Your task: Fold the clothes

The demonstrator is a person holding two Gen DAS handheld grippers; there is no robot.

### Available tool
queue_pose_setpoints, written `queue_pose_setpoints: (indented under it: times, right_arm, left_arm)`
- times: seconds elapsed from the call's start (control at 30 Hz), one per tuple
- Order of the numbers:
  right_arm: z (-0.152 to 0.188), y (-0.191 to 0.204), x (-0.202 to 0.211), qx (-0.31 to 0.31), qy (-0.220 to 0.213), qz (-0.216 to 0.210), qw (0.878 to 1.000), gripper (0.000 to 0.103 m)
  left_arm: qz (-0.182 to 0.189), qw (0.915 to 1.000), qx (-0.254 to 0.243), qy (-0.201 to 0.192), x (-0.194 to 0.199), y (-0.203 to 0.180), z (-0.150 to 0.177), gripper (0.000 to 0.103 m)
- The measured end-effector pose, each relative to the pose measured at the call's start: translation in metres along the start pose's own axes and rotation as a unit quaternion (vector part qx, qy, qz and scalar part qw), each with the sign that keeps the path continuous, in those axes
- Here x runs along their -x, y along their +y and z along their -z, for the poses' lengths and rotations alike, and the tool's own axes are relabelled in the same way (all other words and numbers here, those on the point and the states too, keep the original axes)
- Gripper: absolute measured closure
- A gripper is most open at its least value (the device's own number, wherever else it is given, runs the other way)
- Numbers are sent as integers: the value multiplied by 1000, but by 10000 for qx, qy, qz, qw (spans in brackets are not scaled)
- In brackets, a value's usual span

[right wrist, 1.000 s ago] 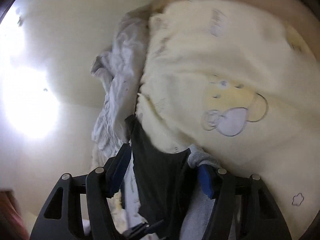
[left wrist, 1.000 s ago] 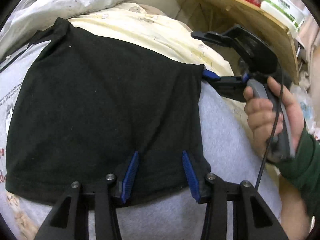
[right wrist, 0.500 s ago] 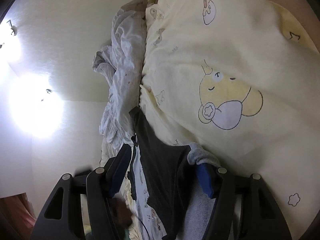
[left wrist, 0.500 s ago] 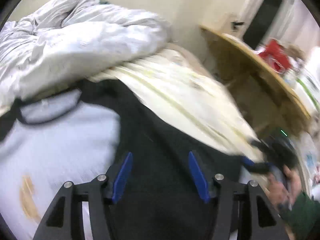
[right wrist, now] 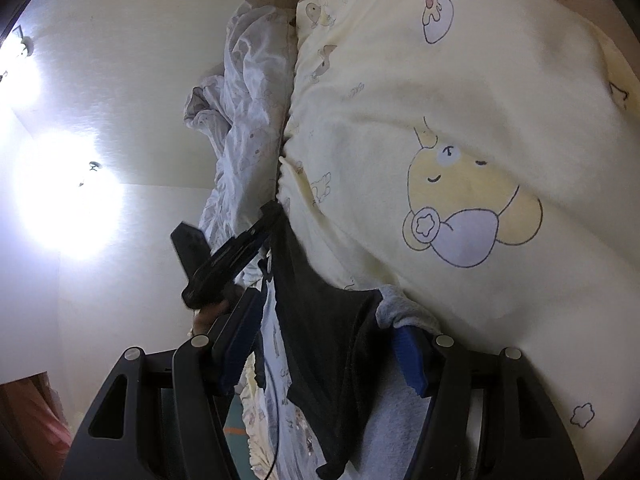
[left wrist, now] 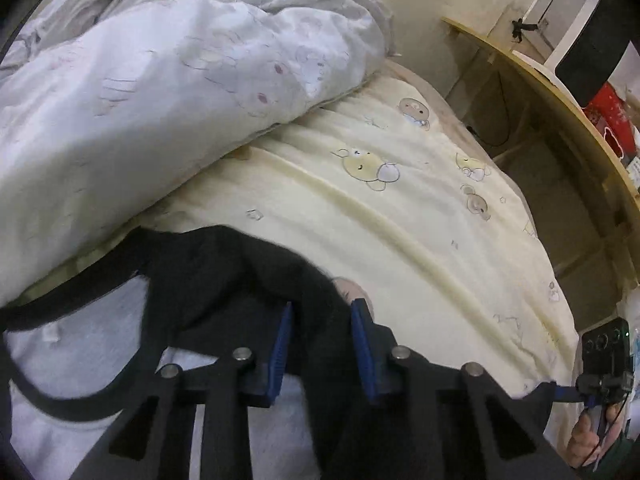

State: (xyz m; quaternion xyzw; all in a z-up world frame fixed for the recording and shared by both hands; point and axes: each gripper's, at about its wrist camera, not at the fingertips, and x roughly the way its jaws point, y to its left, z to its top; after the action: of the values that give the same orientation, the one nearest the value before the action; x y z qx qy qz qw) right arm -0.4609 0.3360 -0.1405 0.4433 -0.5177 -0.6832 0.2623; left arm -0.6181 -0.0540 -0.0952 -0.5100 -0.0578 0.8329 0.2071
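A black-and-pale-grey garment [left wrist: 224,280] lies on the bed. My left gripper [left wrist: 322,332] is shut on a bunched fold of its black cloth, lifted over the grey part [left wrist: 100,344]. My right gripper [right wrist: 328,336] sits around the garment's black corner [right wrist: 320,320] with its blue pads apart; the grey cloth edge [right wrist: 404,312] lies by the right pad. The right gripper also shows small at the lower right of the left wrist view [left wrist: 568,392]. The left gripper appears in the right wrist view [right wrist: 232,248].
A crumpled white duvet [left wrist: 160,100] fills the back left. A yellow bear-print sheet [left wrist: 400,200] covers the bed. A wooden desk [left wrist: 580,128] with a red box stands at the right edge.
My left gripper has closed on the black cloth and carried it up and away across the garment toward the duvet. The right gripper has stayed at its corner.
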Motion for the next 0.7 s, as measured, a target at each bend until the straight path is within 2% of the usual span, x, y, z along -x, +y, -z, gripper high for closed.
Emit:
queue_pose_setpoints:
  times: [0.03,0.07,0.13,0.2,0.27,0.37,0.5,0.53,0.6,0.63,0.67,0.7]
  right_arm:
    - [1,-1,1,-5,19,-32,10000,37]
    - [1,-2,2,-2,39,-53,10000,37]
    - [2,-1,2,57,53,-7,10000,38]
    - [2,-4,6,-45,-34,-108,9999,39]
    - [2,-15,13,-458,-262,-385,9979,40]
    - [2,-17,15,-590,-462,-392,9964,40]
    - [2,-26,18,-915,-629,-485,9926,40]
    - [2,-27,18,-958,-609,-493,9923,40]
    - [3,-26,20,-940,-597,-468,9927,40]
    - [4,-25,22,-930,-588,-458,9929,40]
    - [4,-24,24,-910,-564,-455,9932,40]
    - [4,-23,26,-891,-541,-452,9935,40]
  left_arm:
    - [-52,10000,10,77,-7,0,-4,73]
    - [-117,9999,13,117,-11,1,-8,78]
    - [-278,9995,74,93,-15,2,-18,98]
    - [-68,9996,271,-41,-12,5,-29,98]
    - [-12,9995,315,-104,-14,6,-39,98]
    - [-17,9988,479,-36,-27,12,-46,98]
    - [160,9936,1105,138,-38,31,-43,98]
    - [215,9924,1201,147,-38,33,-42,97]
    - [267,9938,1081,51,-28,30,-39,90]
    - [286,9946,995,4,-22,29,-37,79]
    - [279,9953,923,-36,-17,28,-35,63]
    - [228,9959,869,-88,-9,29,-33,57]
